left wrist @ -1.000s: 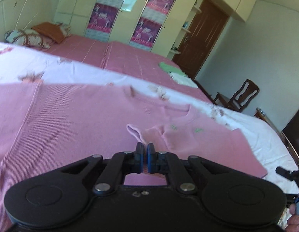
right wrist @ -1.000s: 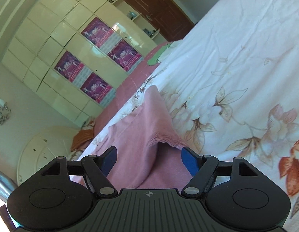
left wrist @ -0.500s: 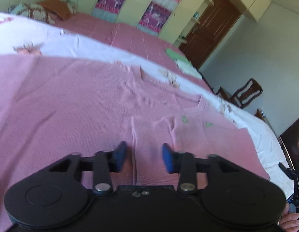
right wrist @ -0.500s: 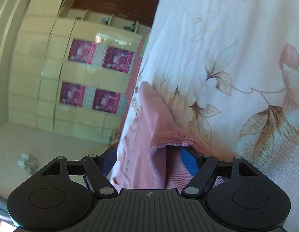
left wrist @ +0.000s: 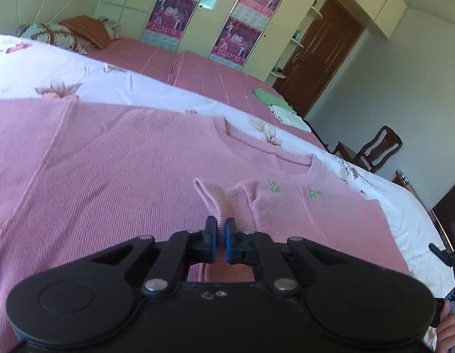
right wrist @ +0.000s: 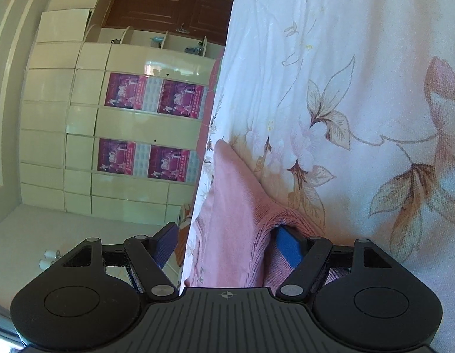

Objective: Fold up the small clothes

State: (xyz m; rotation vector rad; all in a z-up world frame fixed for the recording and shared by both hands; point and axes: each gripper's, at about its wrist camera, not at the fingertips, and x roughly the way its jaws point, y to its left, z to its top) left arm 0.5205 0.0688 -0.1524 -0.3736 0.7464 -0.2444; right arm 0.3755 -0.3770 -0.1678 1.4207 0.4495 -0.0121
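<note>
A pink knit sweater [left wrist: 115, 158] lies spread on the floral bedsheet [left wrist: 80, 76], its neckline at the far side. One sleeve is folded over the body. My left gripper [left wrist: 221, 234] is shut on the sleeve cuff [left wrist: 212, 197], which stands up in a pinched fold between the blue pads. In the right wrist view my right gripper [right wrist: 230, 241] is open, rolled on its side, around a hanging edge of the sweater [right wrist: 236, 206]. Its right pad [right wrist: 289, 244] is tucked under the cloth.
A pink bedcover [left wrist: 198, 70] lies beyond the sheet with green and white folded clothes [left wrist: 274, 103] on it. Pillows [left wrist: 65, 32] sit at the headboard. A wardrobe [left wrist: 221, 11], a brown door [left wrist: 321, 53] and a wooden chair [left wrist: 371, 150] stand behind.
My left gripper opened half a second ago and has shut again on the sleeve cuff, lifting it into a fold. My right gripper stayed open and rolled further sideways against the sweater's edge.
</note>
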